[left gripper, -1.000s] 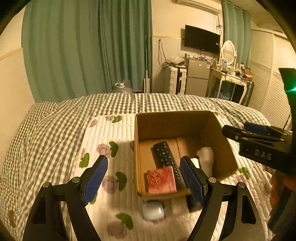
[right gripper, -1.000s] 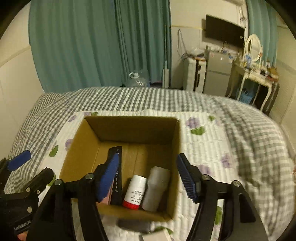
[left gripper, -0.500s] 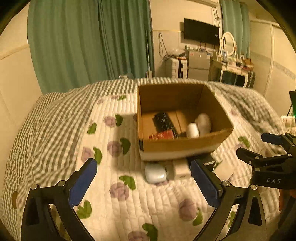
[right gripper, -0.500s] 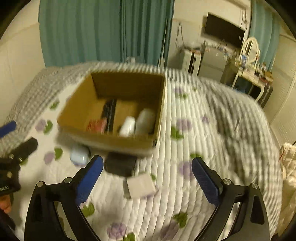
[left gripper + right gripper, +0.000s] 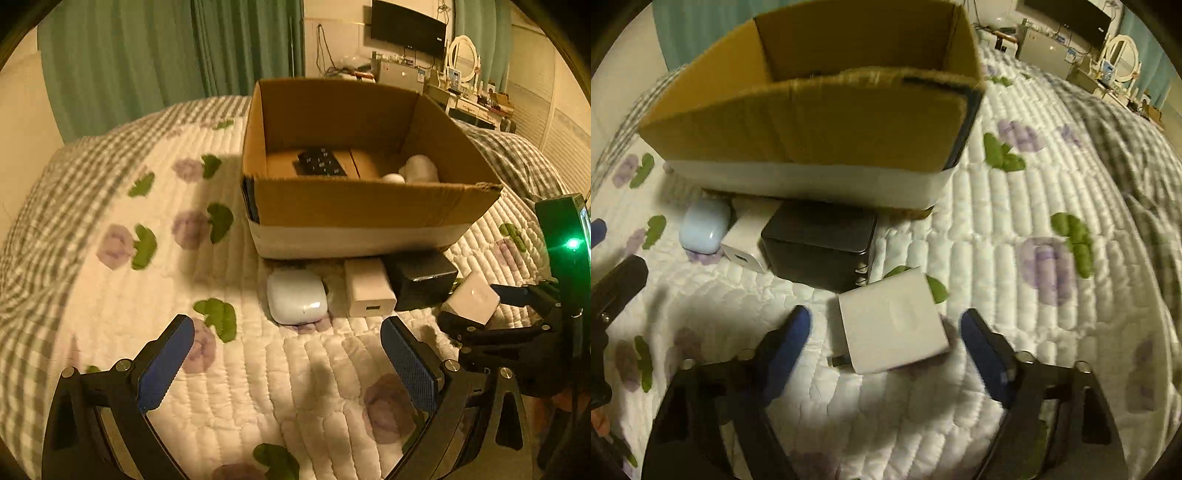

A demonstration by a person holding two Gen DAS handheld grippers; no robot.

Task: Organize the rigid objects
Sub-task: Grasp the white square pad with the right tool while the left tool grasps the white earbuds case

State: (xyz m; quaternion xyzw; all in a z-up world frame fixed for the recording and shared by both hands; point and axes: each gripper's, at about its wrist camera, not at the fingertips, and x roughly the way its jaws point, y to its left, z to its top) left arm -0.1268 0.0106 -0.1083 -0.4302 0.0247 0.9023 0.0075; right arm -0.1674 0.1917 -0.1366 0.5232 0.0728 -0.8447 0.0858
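Observation:
An open cardboard box (image 5: 362, 206) (image 5: 812, 122) stands on the quilt, with a black remote (image 5: 321, 162) and white bottles (image 5: 417, 171) inside. In front of it lie a white earbud case (image 5: 295, 295) (image 5: 703, 229), a white charger (image 5: 367, 293) (image 5: 746, 236), a black charger (image 5: 421, 280) (image 5: 820, 243) and a white square charger (image 5: 471, 297) (image 5: 892, 321). My left gripper (image 5: 284, 350) is wide open just short of the earbud case, nothing between its fingers. My right gripper (image 5: 886, 325) straddles the square charger; its jaws are closing, with gaps still showing beside both pads.
A white quilt with purple flowers and green leaves (image 5: 207, 236) covers a checked bedspread (image 5: 44, 206). Green curtains (image 5: 147, 55), a wall television (image 5: 406, 24) and a dresser with a round mirror (image 5: 461, 59) stand beyond the bed.
Both grippers dropped from above the box to the quilt in front of it. The left opened wider. The right opened wide, then narrowed around the square charger.

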